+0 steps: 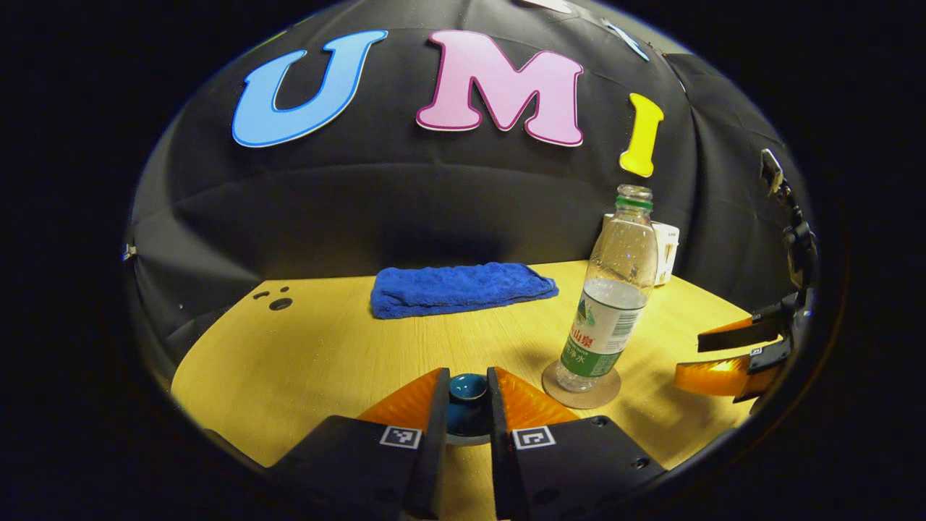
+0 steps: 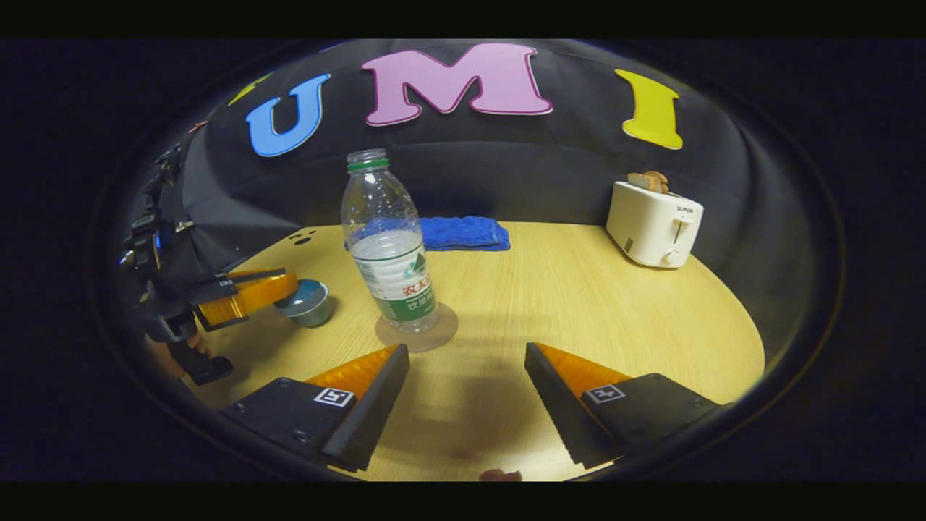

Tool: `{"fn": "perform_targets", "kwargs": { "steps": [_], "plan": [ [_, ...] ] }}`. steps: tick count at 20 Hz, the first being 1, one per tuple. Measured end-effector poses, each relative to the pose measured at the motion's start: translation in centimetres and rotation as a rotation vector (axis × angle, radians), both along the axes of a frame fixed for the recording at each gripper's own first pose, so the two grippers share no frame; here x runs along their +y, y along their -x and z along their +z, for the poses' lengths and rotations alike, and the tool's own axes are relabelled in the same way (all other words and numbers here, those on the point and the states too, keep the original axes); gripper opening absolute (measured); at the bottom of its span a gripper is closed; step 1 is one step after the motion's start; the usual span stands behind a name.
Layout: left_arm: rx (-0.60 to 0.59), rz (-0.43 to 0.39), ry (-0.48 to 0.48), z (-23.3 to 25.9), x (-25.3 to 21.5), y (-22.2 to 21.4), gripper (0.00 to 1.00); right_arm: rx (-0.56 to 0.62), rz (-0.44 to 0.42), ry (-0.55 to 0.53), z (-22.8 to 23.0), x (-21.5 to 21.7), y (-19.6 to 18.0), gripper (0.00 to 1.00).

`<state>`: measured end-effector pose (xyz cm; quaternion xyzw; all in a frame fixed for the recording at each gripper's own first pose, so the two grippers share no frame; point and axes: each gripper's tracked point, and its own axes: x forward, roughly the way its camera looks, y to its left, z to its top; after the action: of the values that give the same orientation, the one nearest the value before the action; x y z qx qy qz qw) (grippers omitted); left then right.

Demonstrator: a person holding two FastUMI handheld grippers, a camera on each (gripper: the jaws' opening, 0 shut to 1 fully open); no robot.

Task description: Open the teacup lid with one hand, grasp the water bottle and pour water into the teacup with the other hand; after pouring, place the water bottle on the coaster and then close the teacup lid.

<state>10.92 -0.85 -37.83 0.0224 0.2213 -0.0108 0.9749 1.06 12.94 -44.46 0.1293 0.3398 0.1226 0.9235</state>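
A dark blue teacup lid with a teal knob sits between my left gripper's fingers, which are closed on the knob. In the right gripper view the left gripper reaches over the small teacup at the left. A clear, uncapped water bottle, about half full, stands upright on a round coaster. My right gripper is open, low over the table, just short of the bottle and slightly to its right. It also appears at the right edge of the left gripper view.
A folded blue towel lies at the back of the wooden table. A white toaster holding bread stands at the back right. Small dark holes mark the table's far left corner.
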Motion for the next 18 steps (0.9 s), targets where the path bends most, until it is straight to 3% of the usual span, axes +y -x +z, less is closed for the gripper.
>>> {"fn": "perform_targets", "kwargs": {
  "steps": [1,2,3,10,12,15,16,18],
  "plan": [
    [0.003,0.001,-0.002,-0.2,0.0,-0.1,0.28,0.001,-0.004,0.0,0.0,-0.2,0.0,0.99],
    [0.006,0.0,-0.004,-0.3,-0.1,-0.2,0.31,0.002,-0.008,0.001,0.0,-0.4,-0.1,0.96],
    [0.009,0.004,-0.008,-0.6,-0.1,-0.2,0.31,0.004,-0.01,0.002,-0.1,-0.4,-0.1,1.0],
    [0.011,0.008,-0.048,-1.1,-0.1,-0.2,0.3,0.009,-0.009,-0.002,0.0,-0.1,-0.1,0.99],
    [0.016,0.021,-0.075,-1.2,0.3,-0.1,0.37,0.003,-0.012,-0.004,0.4,-0.1,-0.2,0.99],
    [0.036,0.019,-0.08,-1.1,0.4,0.6,0.66,-0.007,-0.014,-0.003,1.4,-0.2,-0.2,0.99],
    [0.042,0.018,-0.066,-0.8,0.3,1.0,0.81,-0.014,-0.016,-0.005,1.9,-0.3,-0.3,0.99],
    [0.042,0.022,-0.03,0.2,0.0,1.7,0.93,-0.028,-0.021,-0.008,3.3,-0.4,-0.4,0.99]
  ]
}}
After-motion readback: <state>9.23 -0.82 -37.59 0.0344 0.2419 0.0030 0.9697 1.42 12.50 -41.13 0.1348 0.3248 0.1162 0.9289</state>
